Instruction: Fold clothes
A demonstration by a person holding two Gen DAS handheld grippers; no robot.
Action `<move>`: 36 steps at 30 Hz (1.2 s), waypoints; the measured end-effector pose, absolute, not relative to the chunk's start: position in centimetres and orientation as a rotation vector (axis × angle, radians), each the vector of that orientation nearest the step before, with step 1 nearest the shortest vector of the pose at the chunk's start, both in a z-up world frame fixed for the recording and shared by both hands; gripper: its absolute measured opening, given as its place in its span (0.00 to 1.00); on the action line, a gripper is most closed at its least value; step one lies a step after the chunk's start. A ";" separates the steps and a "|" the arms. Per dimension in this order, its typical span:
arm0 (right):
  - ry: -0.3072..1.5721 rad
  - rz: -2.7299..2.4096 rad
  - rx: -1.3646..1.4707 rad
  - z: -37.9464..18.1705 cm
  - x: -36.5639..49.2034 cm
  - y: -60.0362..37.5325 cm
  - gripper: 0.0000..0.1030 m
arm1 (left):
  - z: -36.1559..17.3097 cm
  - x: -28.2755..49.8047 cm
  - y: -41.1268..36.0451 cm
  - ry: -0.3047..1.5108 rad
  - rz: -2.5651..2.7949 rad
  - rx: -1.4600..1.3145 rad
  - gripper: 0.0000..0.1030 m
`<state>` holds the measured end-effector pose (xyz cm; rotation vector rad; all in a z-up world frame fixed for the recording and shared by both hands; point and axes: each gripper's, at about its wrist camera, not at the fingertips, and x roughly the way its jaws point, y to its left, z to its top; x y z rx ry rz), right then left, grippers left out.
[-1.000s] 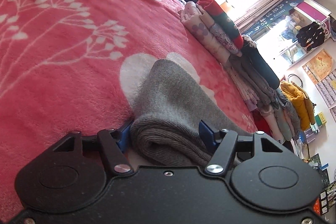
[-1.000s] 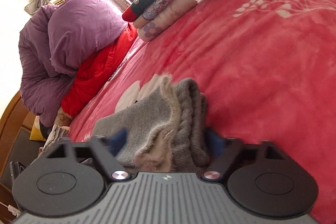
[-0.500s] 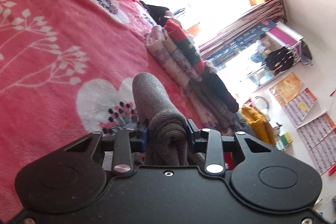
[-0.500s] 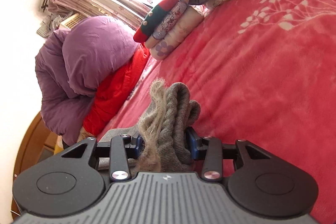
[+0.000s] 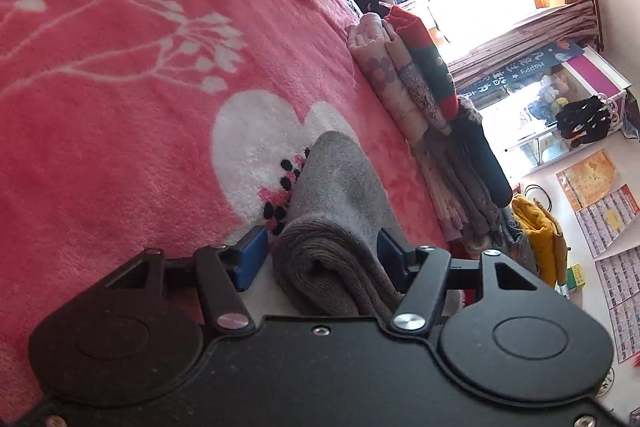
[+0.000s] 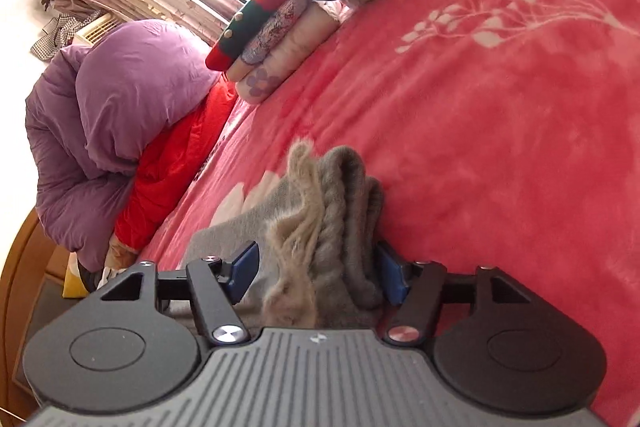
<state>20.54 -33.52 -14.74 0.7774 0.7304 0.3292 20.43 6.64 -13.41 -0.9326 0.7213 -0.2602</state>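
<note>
One folded grey knit garment (image 5: 340,195) lay on the bed's pink blanket (image 5: 120,107), partly over a white heart print (image 5: 248,143). Left claw (image 5: 320,259) was spread wide, blue pads either side of the garment's folded end; the left pad (image 5: 252,257) stood clear of the cloth, the right pad sat right against it, no squeeze visible. Right claw (image 6: 318,271) was likewise released around the other end of the grey knit garment (image 6: 340,211), where a tan fringe (image 6: 296,219) stuck up; its left pad (image 6: 244,263) was apart from the thick folds, right pad close against them.

Beyond, one row of folded clothes (image 5: 416,95) lay along the blanket edge: three pieces countable at the near end (floral beige, patterned lilac, red-and-green), further ones grey and dark teal, count unclear. One purple quilt (image 6: 120,115) sat on one red quilt (image 6: 176,163) at the bed's head. One yellow garment (image 5: 536,231) beside the bed. One dark banner (image 5: 520,67) by the window read "Happy", upside down; rest illegible. Wall calendars (image 5: 612,211), text too small.
</note>
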 end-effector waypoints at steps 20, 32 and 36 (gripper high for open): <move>0.497 0.362 0.866 -9.2 21.8 -38.1 0.40 | -6.0 26.8 2.3 0.603 -0.459 -0.924 0.31; 0.412 0.301 0.765 1.3 31.8 -43.9 0.39 | 0.0 39.1 -3.3 0.521 -0.560 -1.030 0.31; 0.395 0.257 0.677 6.0 37.0 -45.5 0.38 | 2.6 44.2 -5.5 0.481 -0.605 -1.029 0.31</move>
